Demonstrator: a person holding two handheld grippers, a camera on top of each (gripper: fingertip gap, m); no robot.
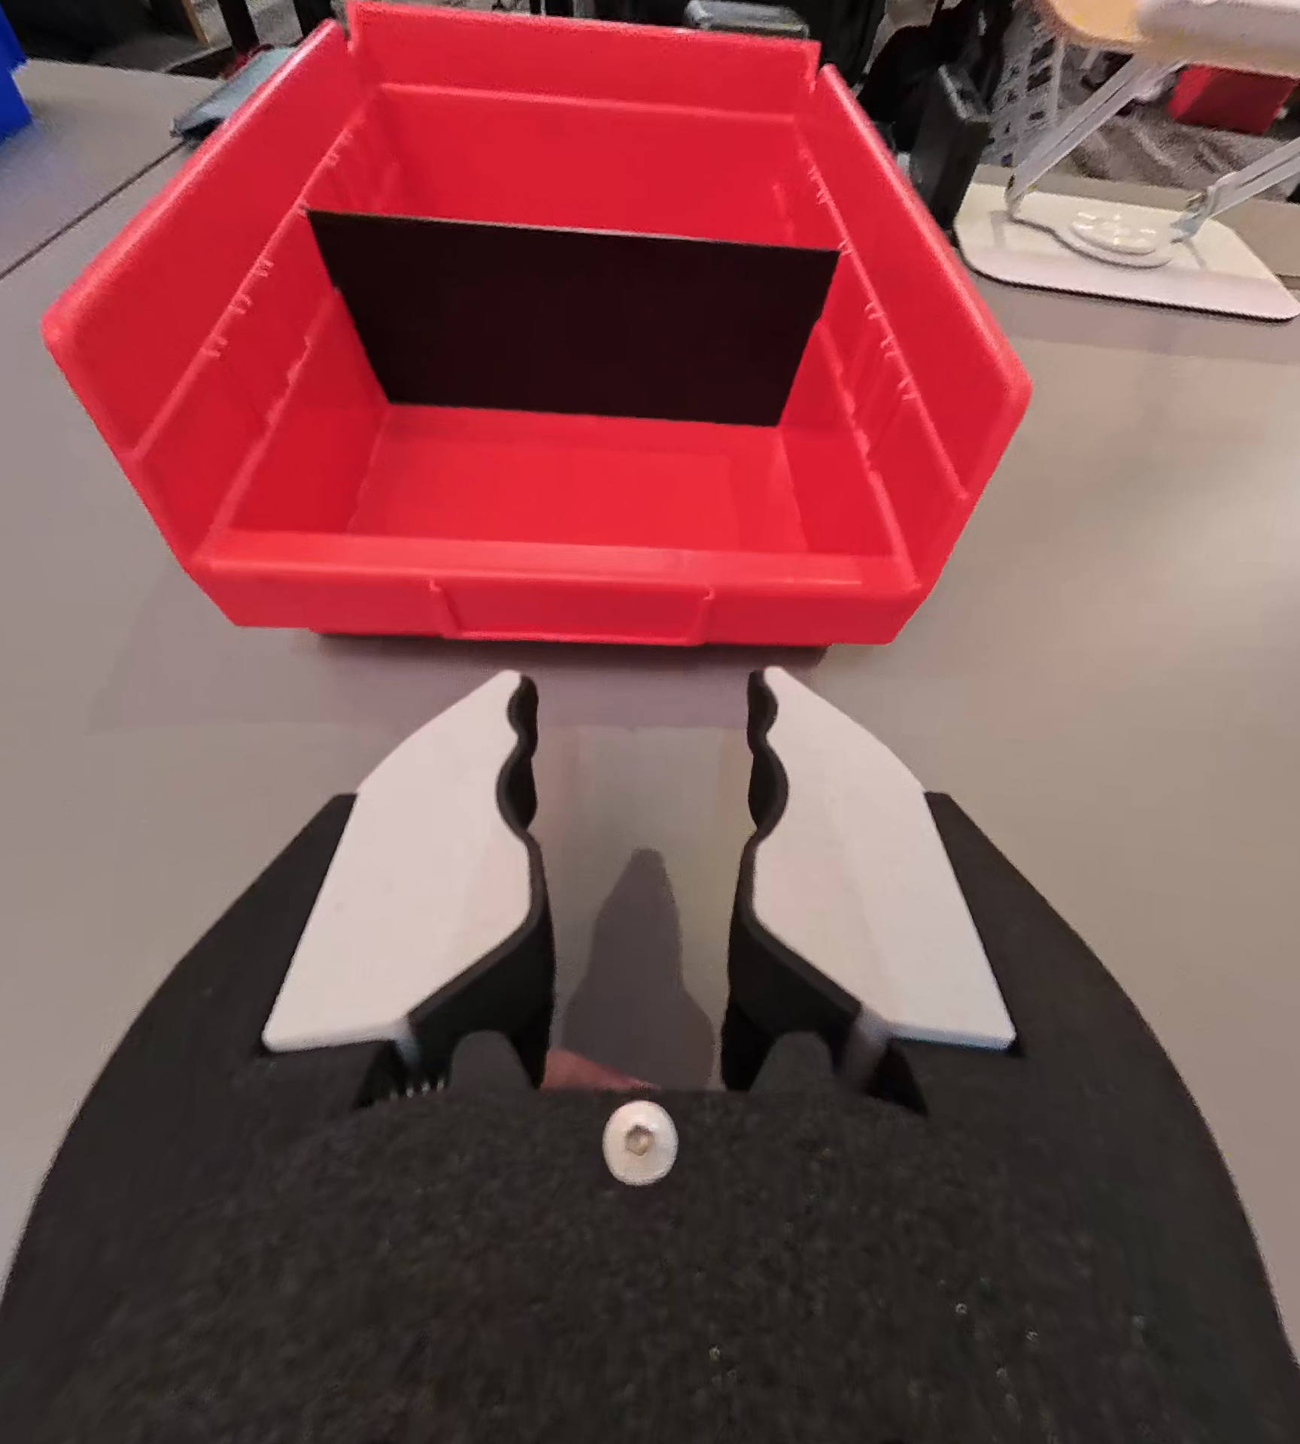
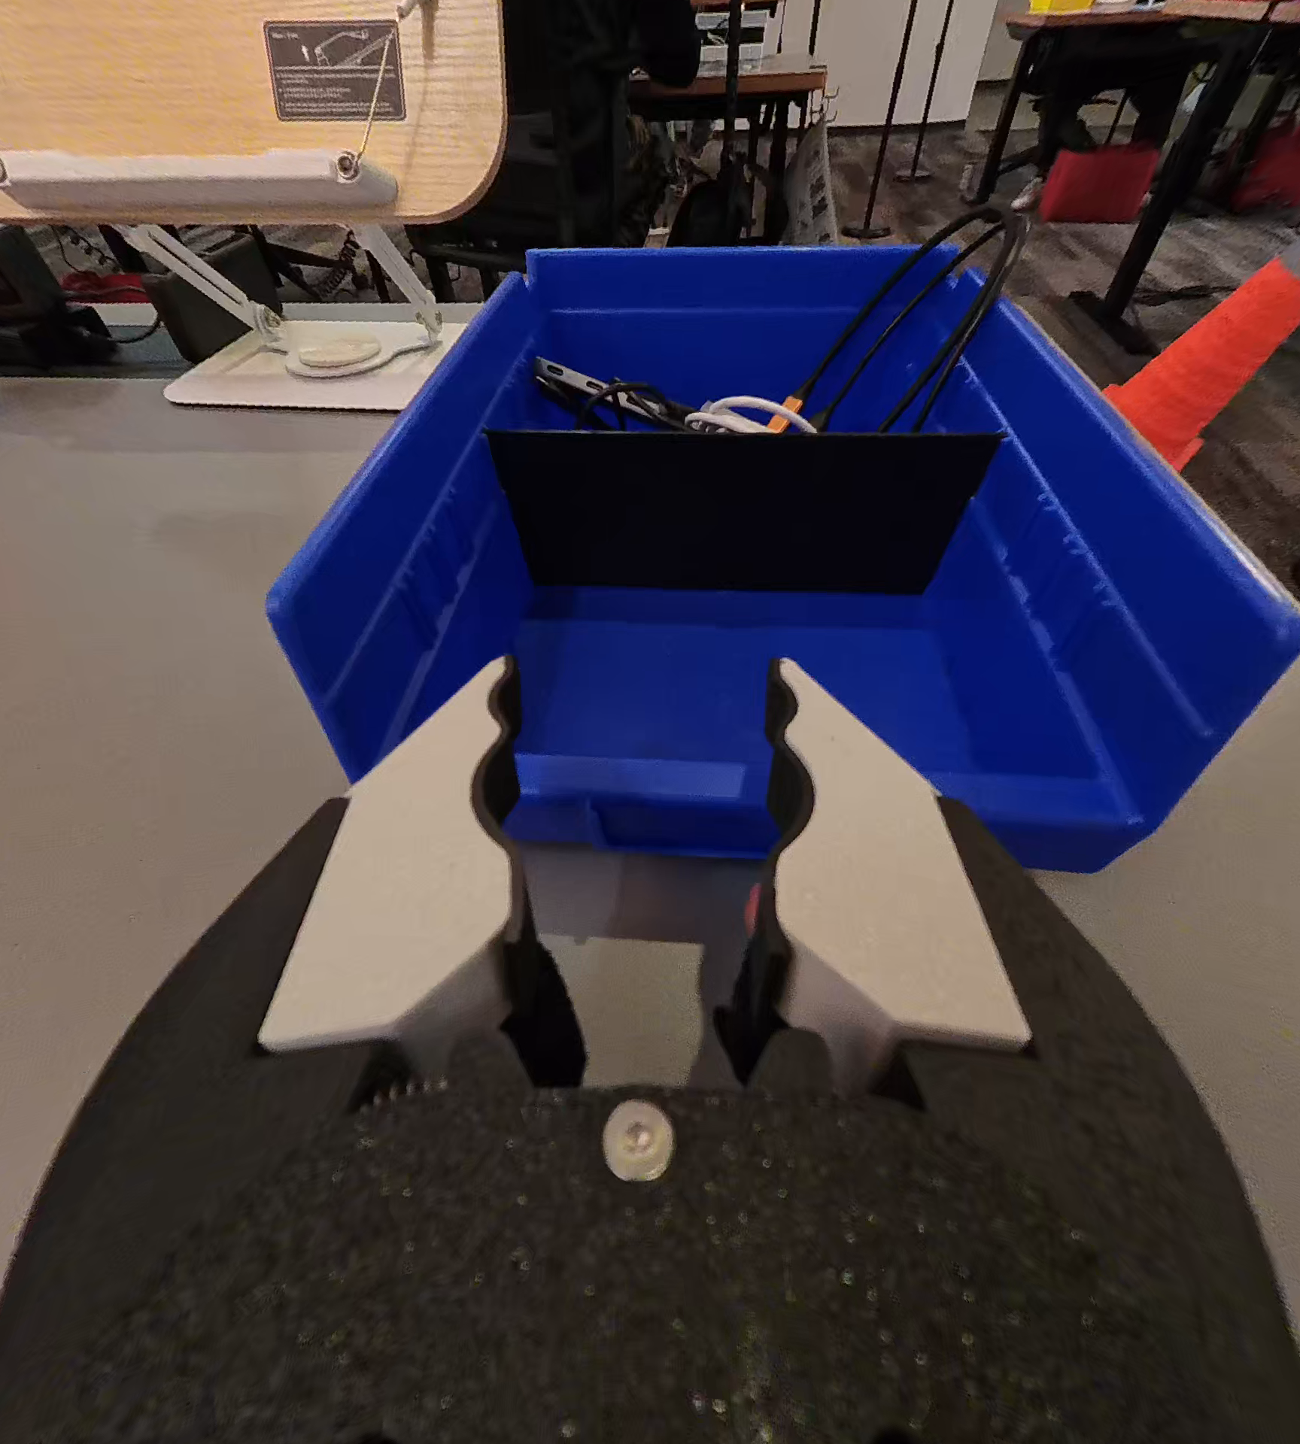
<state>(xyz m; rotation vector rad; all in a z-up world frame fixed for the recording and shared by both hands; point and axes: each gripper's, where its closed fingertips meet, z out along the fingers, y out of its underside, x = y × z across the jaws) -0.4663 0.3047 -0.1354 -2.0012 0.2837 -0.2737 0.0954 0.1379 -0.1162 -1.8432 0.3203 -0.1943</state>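
Left gripper [image 1: 641, 688]: grey fingers with black wavy pads are spread apart, nothing is held between them. It is held above the grey matte tabletop [image 1: 1100, 625], just short of the low front lip of a red plastic storage bin [image 1: 553, 594]. The bin is split crosswise by an upright black divider panel [image 1: 576, 320]; both compartments are seen bare. No contact with the bin is seen.

Right gripper [image 2: 643, 672]: jaws likewise spread, nothing is pinched. Its tips are seen over the front lip of a blue plastic storage bin [image 2: 1100, 625], lined up with the near compartment; touching or hovering cannot be told from this angle. A black divider panel [image 2: 741, 508] stands across this bin too. The near compartment is bare. Behind the divider, a tangle of black and white cables [image 2: 709, 406] is piled in the far compartment, with black loops arching above the back rim. A small orange piece is seen among them, possibly a connector or tie.

Surroundings: a white folding stand with a light wood top [image 2: 303, 344] is set on the table beyond the bins. An orange traffic cone [image 2: 1241, 312] stands on the carpeted floor to the right. Desks, dark table legs and red bags are seen farther back.
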